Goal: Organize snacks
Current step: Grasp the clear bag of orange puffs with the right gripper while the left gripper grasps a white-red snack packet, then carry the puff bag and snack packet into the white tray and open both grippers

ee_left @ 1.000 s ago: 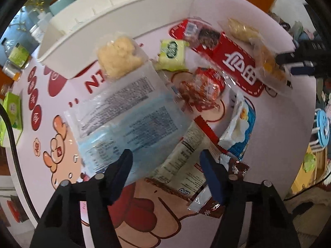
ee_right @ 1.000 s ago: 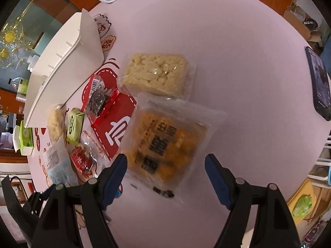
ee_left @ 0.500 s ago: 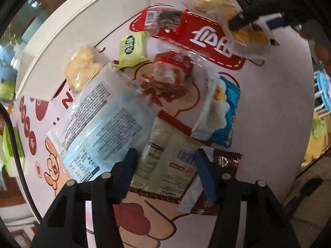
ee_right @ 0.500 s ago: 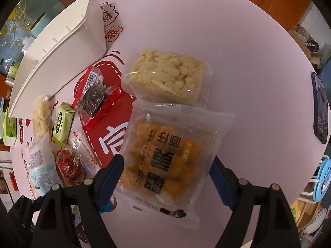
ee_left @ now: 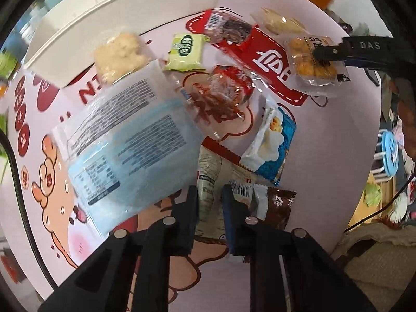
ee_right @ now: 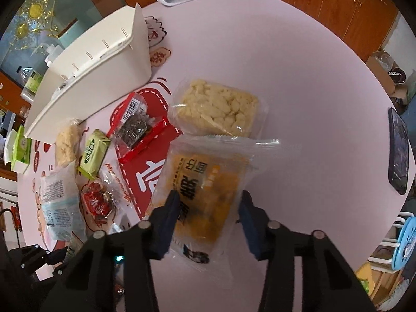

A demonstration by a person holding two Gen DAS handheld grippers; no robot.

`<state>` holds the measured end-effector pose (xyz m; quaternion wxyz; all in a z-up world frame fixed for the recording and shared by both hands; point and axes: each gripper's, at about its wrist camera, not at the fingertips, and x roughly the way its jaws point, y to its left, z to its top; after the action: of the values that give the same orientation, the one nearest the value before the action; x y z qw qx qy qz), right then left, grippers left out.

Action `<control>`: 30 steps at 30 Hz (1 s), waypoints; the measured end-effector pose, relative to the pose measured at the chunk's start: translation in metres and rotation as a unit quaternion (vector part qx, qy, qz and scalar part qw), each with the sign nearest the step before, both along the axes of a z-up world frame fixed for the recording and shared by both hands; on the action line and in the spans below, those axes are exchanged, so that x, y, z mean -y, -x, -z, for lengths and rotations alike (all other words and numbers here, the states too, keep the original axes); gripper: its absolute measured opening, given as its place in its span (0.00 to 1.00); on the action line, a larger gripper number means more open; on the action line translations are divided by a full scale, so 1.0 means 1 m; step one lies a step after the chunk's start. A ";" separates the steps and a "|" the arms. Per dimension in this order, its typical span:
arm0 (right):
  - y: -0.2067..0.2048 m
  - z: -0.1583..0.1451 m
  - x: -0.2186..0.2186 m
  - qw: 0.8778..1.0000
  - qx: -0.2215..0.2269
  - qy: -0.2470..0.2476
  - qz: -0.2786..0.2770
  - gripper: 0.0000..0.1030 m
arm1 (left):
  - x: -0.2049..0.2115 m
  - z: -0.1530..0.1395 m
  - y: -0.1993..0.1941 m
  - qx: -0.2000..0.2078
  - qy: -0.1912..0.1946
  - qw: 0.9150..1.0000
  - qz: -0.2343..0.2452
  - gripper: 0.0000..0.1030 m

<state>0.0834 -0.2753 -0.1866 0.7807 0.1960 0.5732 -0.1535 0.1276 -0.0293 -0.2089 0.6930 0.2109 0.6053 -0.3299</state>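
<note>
Several snack packets lie on a pink cartoon tablecloth. My left gripper is shut on a cream packet with printed text, beside a large pale blue packet and a brown wrapper. My right gripper is closed on an orange snack packet and holds it lifted off the cloth; the packet also shows in the left wrist view. A white storage bin stands at the back left, also visible in the left wrist view.
A pale puffed-rice packet, a dark seed packet, a green packet, a red packet and a blue-white packet lie around. A phone lies at the right edge. A tissue box sits far left.
Both grippers have closed: the left onto the cream packet, the right onto the orange packet, which is now raised and tilted.
</note>
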 end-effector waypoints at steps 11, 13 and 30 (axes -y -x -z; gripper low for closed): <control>0.017 -0.016 -0.005 0.999 0.029 -0.023 -0.009 0.19 | -0.040 -0.032 0.005 0.016 0.033 0.998 -0.049 0.09; 0.018 -0.020 -0.008 0.999 0.034 -0.027 -0.013 0.14 | -0.045 -0.042 0.006 0.017 0.047 0.997 -0.061 0.09; -0.016 -0.136 -0.046 0.983 0.132 0.037 -0.118 0.09 | -0.046 -0.157 -0.042 0.129 0.114 0.978 -0.119 0.09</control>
<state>0.0995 -0.2290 -0.0510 0.8688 0.1167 0.4781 -0.0539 0.1700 0.0164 -0.0515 0.8191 0.0971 0.4901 -0.2820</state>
